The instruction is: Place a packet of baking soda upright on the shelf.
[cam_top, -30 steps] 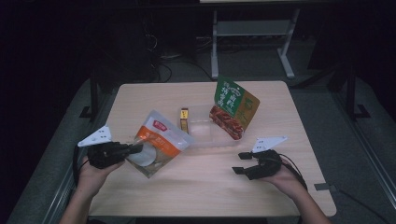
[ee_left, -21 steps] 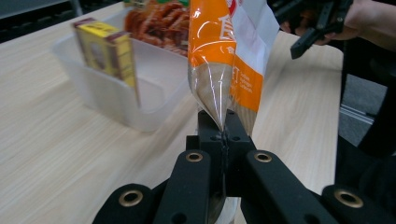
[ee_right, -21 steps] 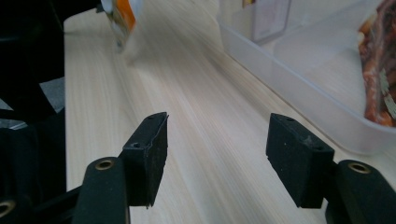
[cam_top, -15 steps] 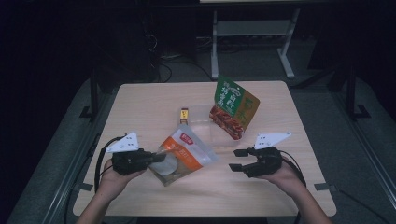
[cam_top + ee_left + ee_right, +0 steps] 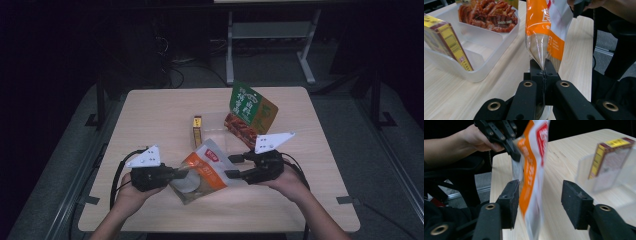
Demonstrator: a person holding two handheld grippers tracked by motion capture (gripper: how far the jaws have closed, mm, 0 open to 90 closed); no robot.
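Observation:
An orange and white snack bag point(image 5: 205, 170) hangs above the table's front middle. My left gripper point(image 5: 176, 173) is shut on its left edge; in the left gripper view the jaws point(image 5: 544, 72) pinch the bag's clear seam point(image 5: 541, 50). My right gripper point(image 5: 234, 166) has come in from the right. Its jaws have just been closing and stand apart on either side of the bag's other edge point(image 5: 531, 170). In the right gripper view one pad is close against the film and the other is well off it, with the gripper's midpoint point(image 5: 540, 200) beside the bag.
A clear plastic tray point(image 5: 481, 72) behind the bag holds a yellow box point(image 5: 197, 129) and a green packet of red food point(image 5: 250, 112). The table's front edge runs just below my hands. A dark floor and a metal stand lie beyond the table.
My left gripper has carried the bag rightward toward the table's middle. My right gripper has risen and moved left until its jaws flank the bag, and they have narrowed.

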